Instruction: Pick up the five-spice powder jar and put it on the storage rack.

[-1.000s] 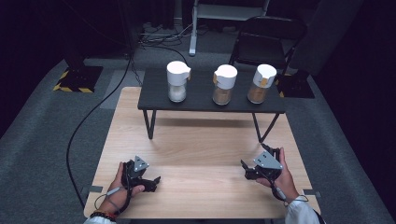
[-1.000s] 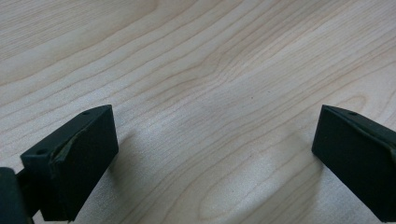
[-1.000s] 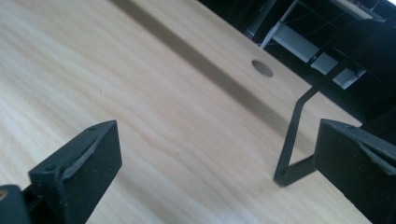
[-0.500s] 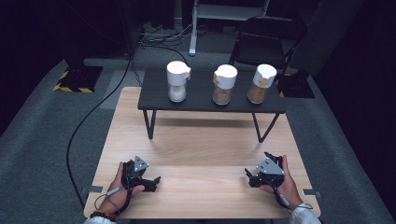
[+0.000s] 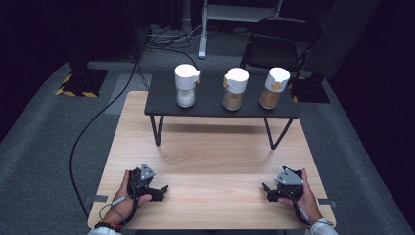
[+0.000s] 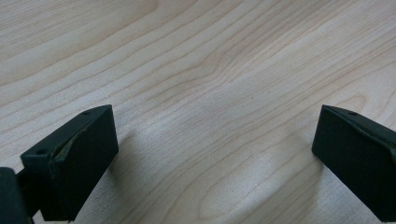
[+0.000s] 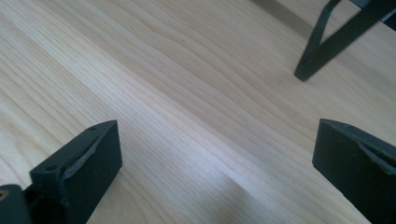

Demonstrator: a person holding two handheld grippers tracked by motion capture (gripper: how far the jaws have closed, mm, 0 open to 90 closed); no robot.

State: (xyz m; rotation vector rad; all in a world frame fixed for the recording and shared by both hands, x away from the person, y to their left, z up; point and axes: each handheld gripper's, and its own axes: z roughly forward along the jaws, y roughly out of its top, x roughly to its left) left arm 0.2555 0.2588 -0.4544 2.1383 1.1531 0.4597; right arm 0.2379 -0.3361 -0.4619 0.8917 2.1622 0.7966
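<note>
Claws both low on wooden table [image 5: 210,161], near its front edge, well short of black side table [image 5: 220,105] standing on far part of wood top. Left claw [image 5: 159,191] at front-left, held in left hand [image 5: 128,198], jaws spread wide w/ nothing between, per left gripper view: bare wood grain btw the two black jaws, left claw [image 6: 215,154] hovering close over the surface. Right claw [image 5: 266,190] at front-right, held in right hand [image 5: 303,196], jaws likewise spread, pinching nothing; in right gripper view right claw [image 7: 217,158] over bare wood, w/ a black leg [image 7: 327,42] of side table up ahead at top right. On side table, three white-lidded jars in a row: left jar [image 5: 186,85] w/ pale contents, middle jar [image 5: 235,88] and right jar [image 5: 274,88] w/ brownish contents, all upright, apart from each other, well away from both claws. Behind side table, black folding chair [image 5: 279,41] on grey carpet; black cable [image 5: 98,122] trailing off to side table's left.
</note>
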